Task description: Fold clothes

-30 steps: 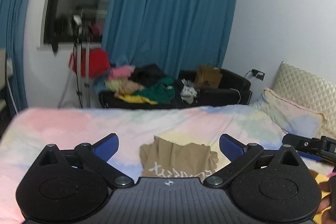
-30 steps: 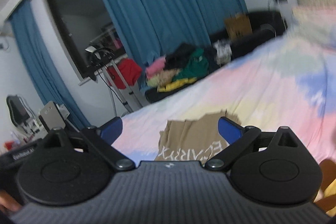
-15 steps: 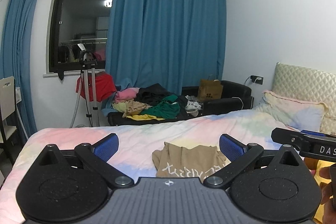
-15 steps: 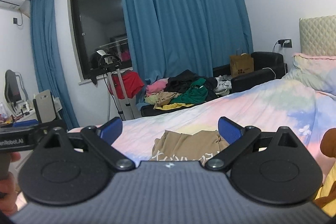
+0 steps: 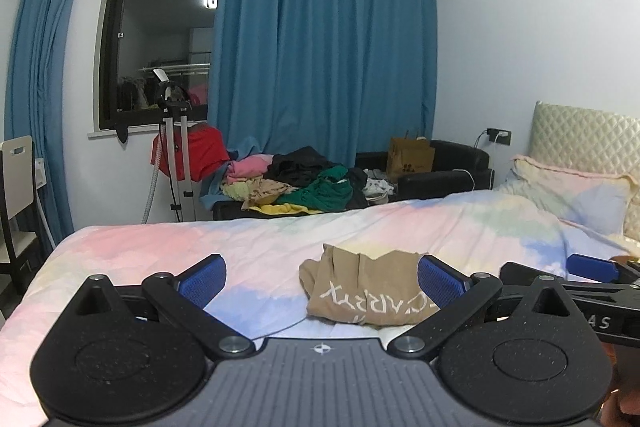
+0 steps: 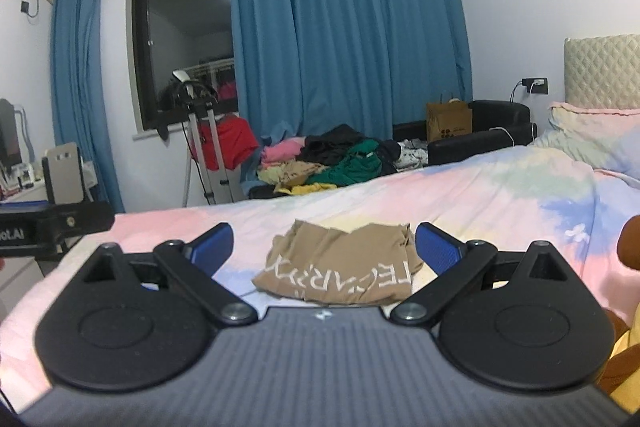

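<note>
Levelled out since a second ago, when both views tilted down over the bedding; now raised and steady, looking across the bed toward the blue curtains and the dark window. Spread wide under a pastel cover, pillow at the headboard end. Beyond the far edge, heaped on a black sofa, a pile of unsorted clothes, with a paper bag alongside. Lying near the bed's near edge, roughly midway along it, a tan shirt, folded into a compact rectangle with white lettering up. Left gripper and right gripper both spread wide and empty, hovering just short of the shirt, touching nothing. Seemingly between garments: this fold apparently finished, or one last tidy pending. Next move likely either a pinch at the shirt's near edge to shift it aside, or a reach toward the pile for a fresh piece, calling for a long carry across the bed without dragging the folded stack.
</note>
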Available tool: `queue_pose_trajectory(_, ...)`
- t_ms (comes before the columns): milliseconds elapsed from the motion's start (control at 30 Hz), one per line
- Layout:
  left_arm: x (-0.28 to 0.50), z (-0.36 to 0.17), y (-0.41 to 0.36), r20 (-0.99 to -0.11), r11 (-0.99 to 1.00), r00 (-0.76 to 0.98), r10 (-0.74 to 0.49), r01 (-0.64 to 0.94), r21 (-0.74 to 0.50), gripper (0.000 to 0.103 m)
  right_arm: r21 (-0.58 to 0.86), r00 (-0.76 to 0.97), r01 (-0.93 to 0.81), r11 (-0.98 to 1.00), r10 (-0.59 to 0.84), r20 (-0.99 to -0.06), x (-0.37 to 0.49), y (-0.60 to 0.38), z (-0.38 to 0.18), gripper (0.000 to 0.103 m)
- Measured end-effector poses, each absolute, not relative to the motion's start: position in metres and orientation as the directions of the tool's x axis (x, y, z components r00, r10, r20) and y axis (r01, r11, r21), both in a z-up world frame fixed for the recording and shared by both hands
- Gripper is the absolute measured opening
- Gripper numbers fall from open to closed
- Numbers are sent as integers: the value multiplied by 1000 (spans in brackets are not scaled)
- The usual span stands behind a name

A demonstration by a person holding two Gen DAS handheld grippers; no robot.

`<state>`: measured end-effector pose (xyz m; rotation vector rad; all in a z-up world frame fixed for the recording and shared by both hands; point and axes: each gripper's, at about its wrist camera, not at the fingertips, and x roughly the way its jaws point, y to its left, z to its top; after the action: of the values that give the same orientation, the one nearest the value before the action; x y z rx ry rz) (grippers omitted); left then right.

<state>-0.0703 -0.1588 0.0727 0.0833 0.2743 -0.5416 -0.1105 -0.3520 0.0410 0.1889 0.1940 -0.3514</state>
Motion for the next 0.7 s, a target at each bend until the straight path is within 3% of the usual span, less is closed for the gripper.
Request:
queue_pose_trajectory(300, -55, 33, -159, -331, 858, 810, -484, 513, 0, 103, 182, 909, 366, 913, -309, -278, -95, -355, 7, 99)
queue_pose_trajectory(700, -45, 22, -159, -349, 863, 806, -477, 505, -15, 103, 165, 904, 367, 916, -309, -294, -87, -356, -2, 99)
